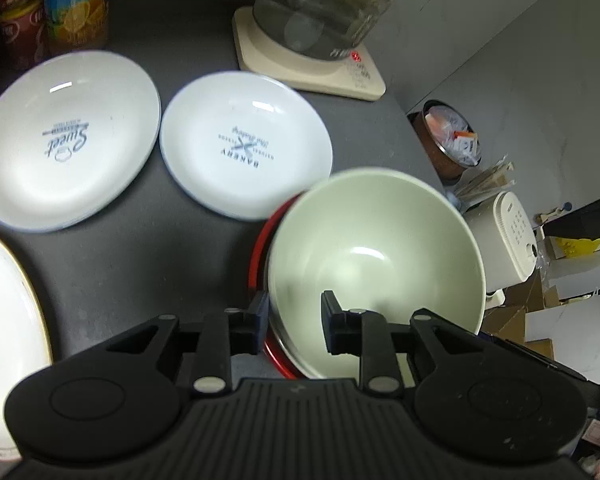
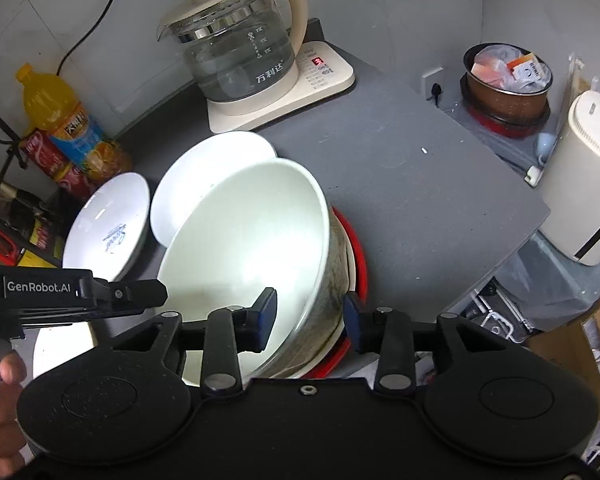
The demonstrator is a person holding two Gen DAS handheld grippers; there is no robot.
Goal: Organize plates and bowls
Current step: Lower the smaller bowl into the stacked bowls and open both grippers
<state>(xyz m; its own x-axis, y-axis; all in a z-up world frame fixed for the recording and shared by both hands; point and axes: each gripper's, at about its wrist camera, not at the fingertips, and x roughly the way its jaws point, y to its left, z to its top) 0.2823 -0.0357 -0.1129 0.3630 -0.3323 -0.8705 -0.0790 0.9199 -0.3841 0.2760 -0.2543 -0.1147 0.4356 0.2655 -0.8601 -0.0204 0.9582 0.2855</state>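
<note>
The pale green bowl (image 1: 374, 264) is seen tilted at 5 o'clock on the dark countertop (image 1: 148, 280), nested over a red-rimmed dish (image 1: 260, 248). Its near rim is straddled by the left gripper (image 1: 294, 322) and its wall by the right gripper (image 2: 310, 320); firm closure cannot be told. Unstacked at 10 to 12 o'clock are the "Sweet" plate (image 1: 66, 140) and "Bakery" plate (image 1: 246, 144); most sorting is judged outstanding.

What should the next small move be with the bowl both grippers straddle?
Probably ease the white bowl down level into the red-rimmed bowl beneath: it sits tilted, with the left gripper and right gripper each straddling its rim. Whether either actually pinches the rim is unclear.
</note>
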